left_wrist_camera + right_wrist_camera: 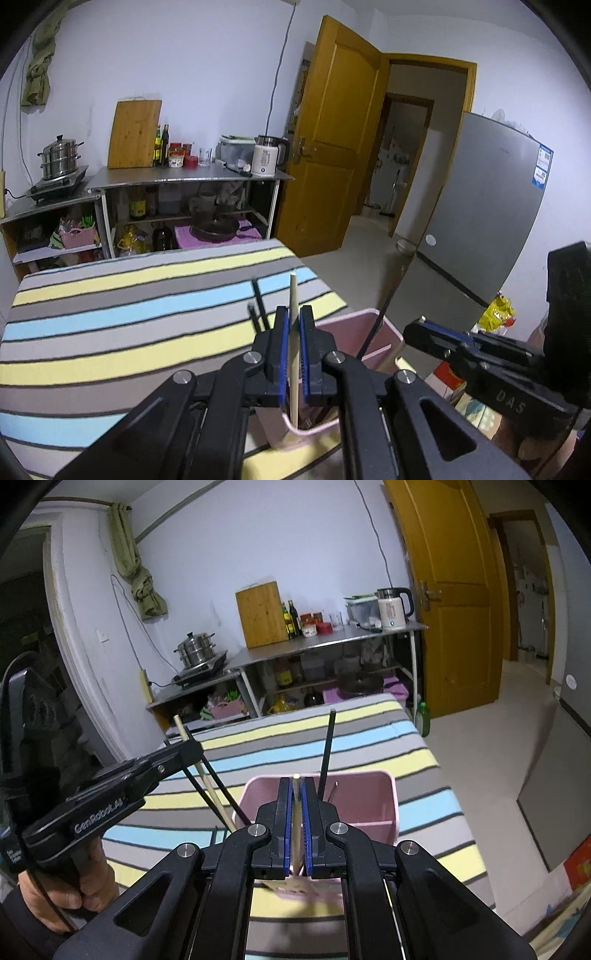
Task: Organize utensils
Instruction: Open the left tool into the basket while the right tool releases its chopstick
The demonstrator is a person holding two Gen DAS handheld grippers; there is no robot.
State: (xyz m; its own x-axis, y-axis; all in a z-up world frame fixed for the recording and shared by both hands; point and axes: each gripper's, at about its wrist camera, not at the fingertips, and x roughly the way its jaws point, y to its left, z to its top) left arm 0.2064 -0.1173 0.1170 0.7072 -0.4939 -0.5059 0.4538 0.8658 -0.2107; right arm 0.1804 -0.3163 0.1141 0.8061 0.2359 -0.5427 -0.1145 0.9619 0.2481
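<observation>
While the left gripper [294, 354] clamps its jaws on a pale chopstick [293, 332] standing in the pink bin [354, 325] on the striped tabletop [110, 332], a tilt could tip the bin. In the right view, the right gripper [296, 827] pinches another chopstick [296, 805] above the bin; released askew, it may miss.

left gripper [192, 747]: white "GenRobot.AI" along its black body | right gripper [415, 326]: embossed "DAS" on its black body | fridge sticker [543, 166]: blue, print too small to read
</observation>
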